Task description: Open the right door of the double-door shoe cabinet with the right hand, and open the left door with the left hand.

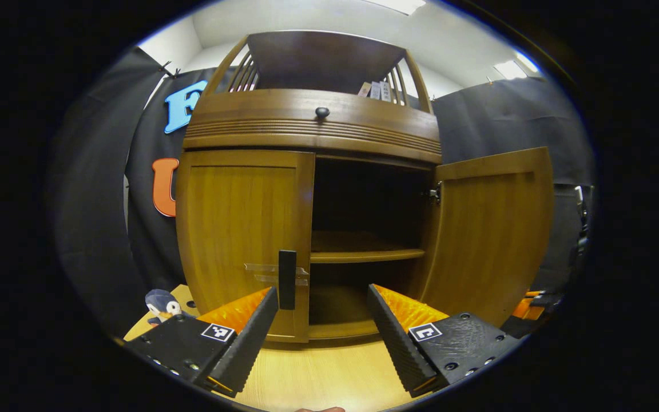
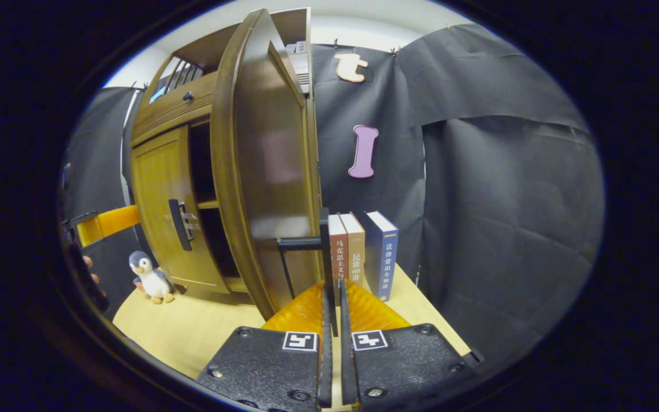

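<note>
Left tongs (image 1: pixel 322 312): fingers spread wide apart, holding nothing, low in front of the cabinet; the left door's handle stands between them but farther off, untouched.
Right tongs (image 2: pixel 333 297): fingers drawn together on the right door's handle (image 2: pixel 326 252), the thin dark bar pinched between them.
Shoe cabinet (image 1: pixel 312 123): brown wood, standing on a pale wooden table (image 1: pixel 318 372), with a drawer band and a small dark knob (image 1: pixel 322 113) above the doors and a railed shelf on top.
Right door (image 1: pixel 489 234): swung wide open; in the right gripper view it stands edge-on just ahead of the tongs.
Left door (image 1: pixel 243 240): flat against the cabinet front, closed.
Left door's handle (image 1: pixel 287 279): dark upright bar near the door's inner edge, low down.
Inside: dark, with one shelf (image 1: pixel 364 254) across the middle; nothing can be made out on it.
Toy penguin (image 2: pixel 149 277): on the table beside the cabinet's left corner.
Books (image 2: pixel 364 252): a few standing upright on the table just behind the open right door, against the black cloth wall.
Other tongs in the right gripper view: the left one shows at the far left edge, with fingers of a hand (image 2: pixel 90 269) just below it.
</note>
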{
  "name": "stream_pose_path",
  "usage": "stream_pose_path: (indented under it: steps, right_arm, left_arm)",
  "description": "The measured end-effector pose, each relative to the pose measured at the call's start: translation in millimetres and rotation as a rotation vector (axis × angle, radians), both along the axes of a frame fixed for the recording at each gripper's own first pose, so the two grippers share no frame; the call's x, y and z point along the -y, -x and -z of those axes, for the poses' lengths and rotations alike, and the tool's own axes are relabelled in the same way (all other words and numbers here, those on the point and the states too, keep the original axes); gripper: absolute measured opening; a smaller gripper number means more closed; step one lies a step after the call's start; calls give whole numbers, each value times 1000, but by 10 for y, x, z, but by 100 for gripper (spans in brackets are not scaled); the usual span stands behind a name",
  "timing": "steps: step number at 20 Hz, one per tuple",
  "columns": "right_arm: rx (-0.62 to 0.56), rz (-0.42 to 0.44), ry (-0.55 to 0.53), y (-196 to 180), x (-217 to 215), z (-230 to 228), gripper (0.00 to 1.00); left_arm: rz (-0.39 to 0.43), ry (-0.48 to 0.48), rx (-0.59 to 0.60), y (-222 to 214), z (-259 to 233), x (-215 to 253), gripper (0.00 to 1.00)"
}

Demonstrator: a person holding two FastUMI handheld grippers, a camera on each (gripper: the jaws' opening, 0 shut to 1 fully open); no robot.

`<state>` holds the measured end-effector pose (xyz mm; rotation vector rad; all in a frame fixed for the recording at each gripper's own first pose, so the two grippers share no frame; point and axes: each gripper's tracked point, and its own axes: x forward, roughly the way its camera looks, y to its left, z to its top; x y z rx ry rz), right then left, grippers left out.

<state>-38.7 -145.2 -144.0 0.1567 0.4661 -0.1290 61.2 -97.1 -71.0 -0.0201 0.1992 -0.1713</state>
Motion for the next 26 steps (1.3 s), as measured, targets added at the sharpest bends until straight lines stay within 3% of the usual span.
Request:
stream_pose_path:
  steps: [8,9,10,11,12,13,14,16,17,19,22,25,26]
  right_arm:
    - [41,82,4,186,459,-187,10]
    - [51,88,15,195,493,-242,10]
    - [63,96,32,220,577,-274,9]
    - [75,106,52,229,602,-331,9]
    - [82,120,71,236,640,-367,9]
    - [81,131,83,273,678,-400,10]
    - [82,138,87,282,692,-412,7]
    - [79,155,87,324,742,-431,14]
    - [79,166,87,342,763,-445,16]
    - [79,181,84,379,763,-477,17]
    - [79,196,88,396,759,-472,16]
    - [76,195,89,412,699,-472,17]
    - [78,194,86,416,680,-469,17]
  left_arm:
    - [-74,27,-102,-862,603,-242,94]
    - [-85,35,-110,-928,645,-276,100]
    - [-87,45,-105,-1006,650,-296,93]
    - [-85,49,-94,-1079,657,-304,93]
    - [-84,51,-87,-1151,667,-317,77]
    - [-88,45,-89,-1210,689,-352,97]
    - [-92,39,-87,-1293,707,-373,81]
    - [-73,24,-86,-1414,734,-334,74]
    - [-67,6,-91,-1447,767,-339,87]
    - [-52,-22,-105,-1477,831,-314,60]
    - [-40,-76,-80,-1512,811,-293,38]
    - [-30,-76,-91,-1488,808,-296,33]
    - [-29,-72,-98,-1483,808,-291,20]
